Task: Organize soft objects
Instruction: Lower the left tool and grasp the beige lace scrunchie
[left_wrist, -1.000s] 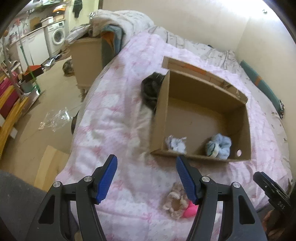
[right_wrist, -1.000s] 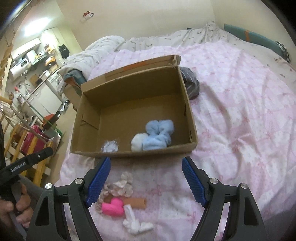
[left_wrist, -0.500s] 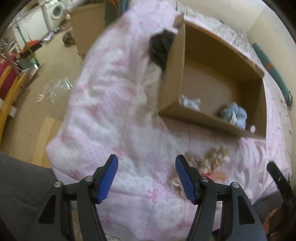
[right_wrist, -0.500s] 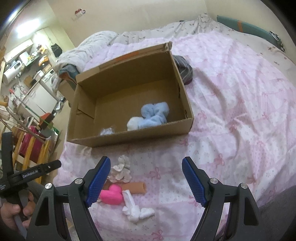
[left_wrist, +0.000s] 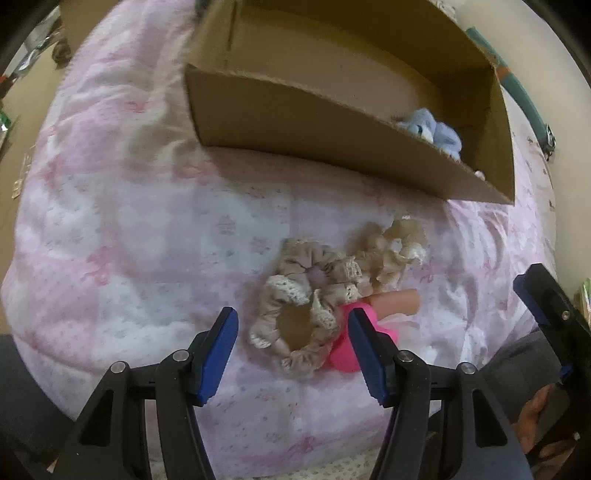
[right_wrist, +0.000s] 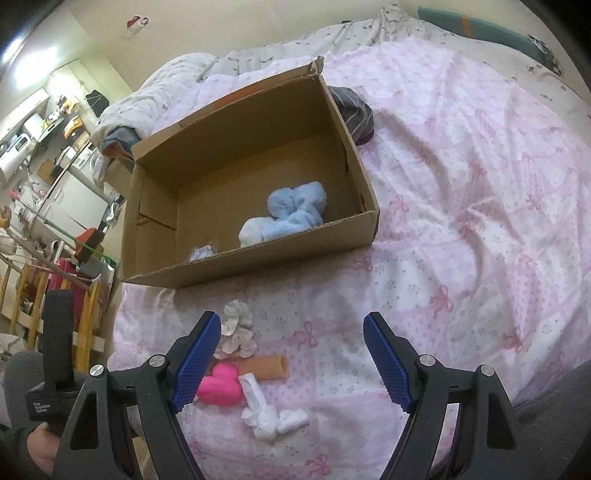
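Left tongs (left_wrist: 291, 345): spread wide, blue pads low over the bed, framing the beige scrunchie (left_wrist: 301, 321) that lies between them; nothing is pinched.
Right tongs (right_wrist: 291, 360): spread wide and holding nothing, above a bare patch of quilt just right of the small pile.
Beige scrunchie: lace-trimmed, flat on the quilt, touching a paler cream scrunchie (left_wrist: 391, 251) on its far side.
Pink plush (right_wrist: 219, 384): heart-like, beside the left pad of the right tongs, touching a tan tube-shaped piece (right_wrist: 264, 367).
White cloth bundle (right_wrist: 269, 415): knotted, just nearer the camera than the pink plush.
Cardboard box (right_wrist: 258, 258): open-topped, on the bed beyond the pile; it holds a light-blue fluffy item (right_wrist: 295, 212) with a white piece against it, and a small pale wad (right_wrist: 201, 253) near the front wall.
Dark striped fabric (right_wrist: 352, 112): against the box's far right corner, outside it.
Quilt (right_wrist: 461, 221): pink with a bow pattern, covering the bed.
Writing: small white lettering on the other gripper's handle (right_wrist: 42, 400) at the right view's lower left, too small to read.
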